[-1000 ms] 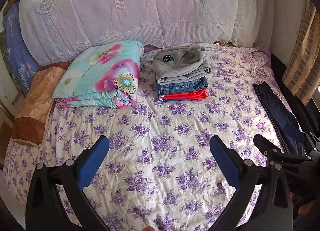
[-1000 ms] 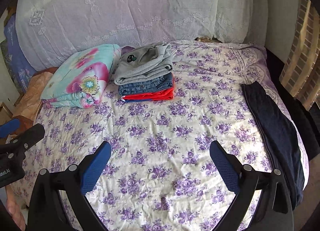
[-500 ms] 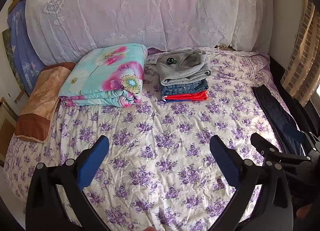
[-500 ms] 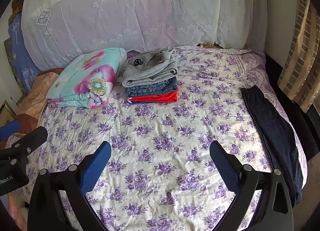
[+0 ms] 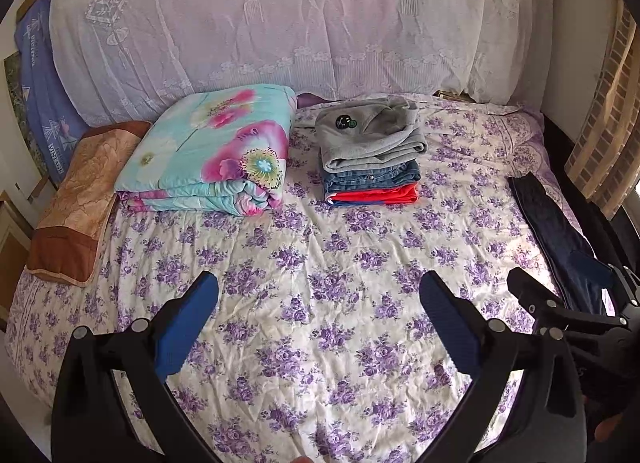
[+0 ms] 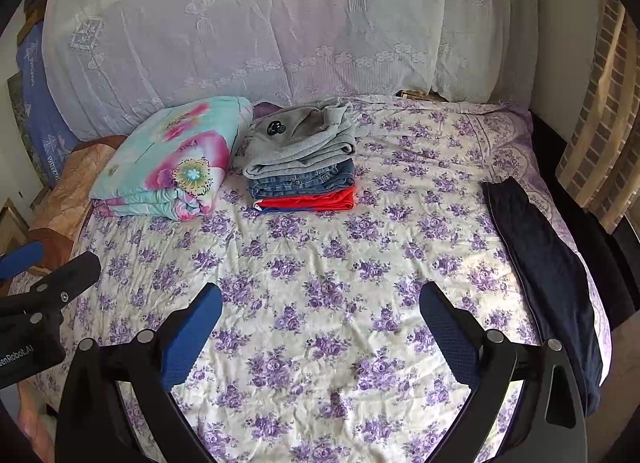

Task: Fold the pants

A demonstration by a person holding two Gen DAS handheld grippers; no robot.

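Bed point(image 5: 320, 263) with a white sheet printed in purple flowers fills both views; lace-covered headboard point(image 5: 304, 23) behind it, brick-pattern curtain point(image 6: 600, 123) on the right edge. Brown pillow point(image 5: 76, 191) lies at the bed's left side, partly cut off in the right wrist view.

Folded floral quilt point(image 5: 212, 151), teal and pink, sits near the head of the bed, left of centre. Just beside it on the right: a stack of folded clothes point(image 6: 304, 159), grey garment on top, denim under it, red/orange piece at the bottom touching the sheet.

Dark navy pants point(image 6: 544, 263) lie stretched out lengthwise along the right edge of the bed, flat and unfolded, well apart from the stack. In the left wrist view only part of them shows, behind the other gripper's body. Far end points toward the headboard; near end runs to the foot corner, draping slightly over the side.

Left gripper point(image 5: 320, 323): jaws spread wide, blue pads well apart, nothing between them, hovering over bare sheet at the foot of the bed. Its black body also appears at the left edge of the right wrist view.

Right gripper point(image 6: 320, 327): same posture, jaws wide apart, empty, over bare sheet near the foot. Pants sit to its right, not touching either finger.

Middle of the sheet between grippers and stack shows light wrinkles only.
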